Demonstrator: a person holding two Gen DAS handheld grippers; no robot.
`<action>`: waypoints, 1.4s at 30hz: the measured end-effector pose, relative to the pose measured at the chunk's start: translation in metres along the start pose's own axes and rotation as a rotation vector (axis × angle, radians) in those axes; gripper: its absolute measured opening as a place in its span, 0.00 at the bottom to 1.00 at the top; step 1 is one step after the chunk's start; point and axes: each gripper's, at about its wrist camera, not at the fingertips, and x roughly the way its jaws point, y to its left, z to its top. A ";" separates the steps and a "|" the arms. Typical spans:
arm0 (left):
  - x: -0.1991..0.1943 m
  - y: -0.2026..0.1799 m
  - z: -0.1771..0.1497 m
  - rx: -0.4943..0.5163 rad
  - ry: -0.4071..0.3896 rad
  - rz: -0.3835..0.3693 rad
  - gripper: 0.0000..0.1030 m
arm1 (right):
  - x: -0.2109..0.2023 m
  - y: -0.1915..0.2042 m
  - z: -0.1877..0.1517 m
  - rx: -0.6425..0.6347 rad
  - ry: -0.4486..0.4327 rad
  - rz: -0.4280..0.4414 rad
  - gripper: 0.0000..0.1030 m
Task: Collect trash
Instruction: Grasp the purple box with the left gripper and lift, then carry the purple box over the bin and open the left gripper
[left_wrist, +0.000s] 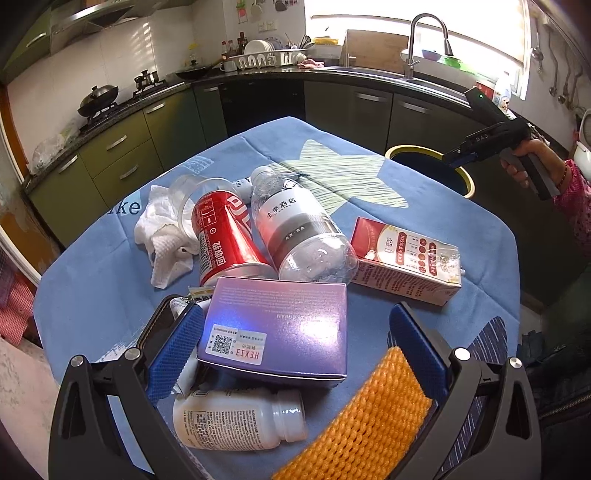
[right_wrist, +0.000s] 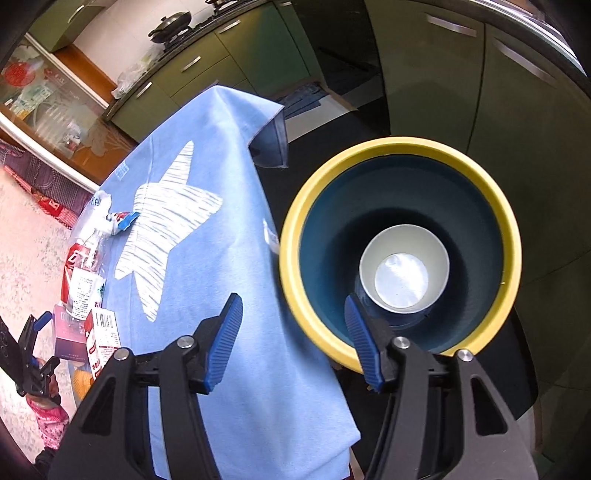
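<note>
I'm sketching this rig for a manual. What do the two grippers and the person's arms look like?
Both grippers are black plastic frames with silver pivot bolts and ribbed blue pads on the fingers. The right gripper has a pistol-style grip, white "DAS" lettering and a small green light on top. The right hand shows a beaded bracelet and a pink patterned sleeve. No cables are visible.

A light blue cloth (left_wrist: 110, 280) with a pale, striped star (right_wrist: 166, 229) covers the table. On it lie a red can (left_wrist: 225, 240) with white lettering, a clear bottle (left_wrist: 299, 229) with a grey and white label, a purple box (left_wrist: 280, 325), a white bottle (left_wrist: 240, 417), orange foam netting (left_wrist: 373, 417) and a red and cream carton (left_wrist: 406, 258). The bin (right_wrist: 511, 236) is dark blue with a yellow rim. A white cup (right_wrist: 404, 275) sits inside.
</note>
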 end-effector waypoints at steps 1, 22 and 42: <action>0.000 -0.001 0.000 0.004 -0.002 0.002 0.96 | 0.002 0.001 0.001 -0.003 0.001 0.001 0.54; 0.027 -0.009 -0.009 0.016 0.064 0.015 0.83 | 0.018 -0.002 -0.008 0.002 0.018 0.039 0.54; -0.001 -0.081 0.094 0.083 -0.024 -0.024 0.74 | -0.044 -0.029 -0.023 0.007 -0.162 -0.014 0.54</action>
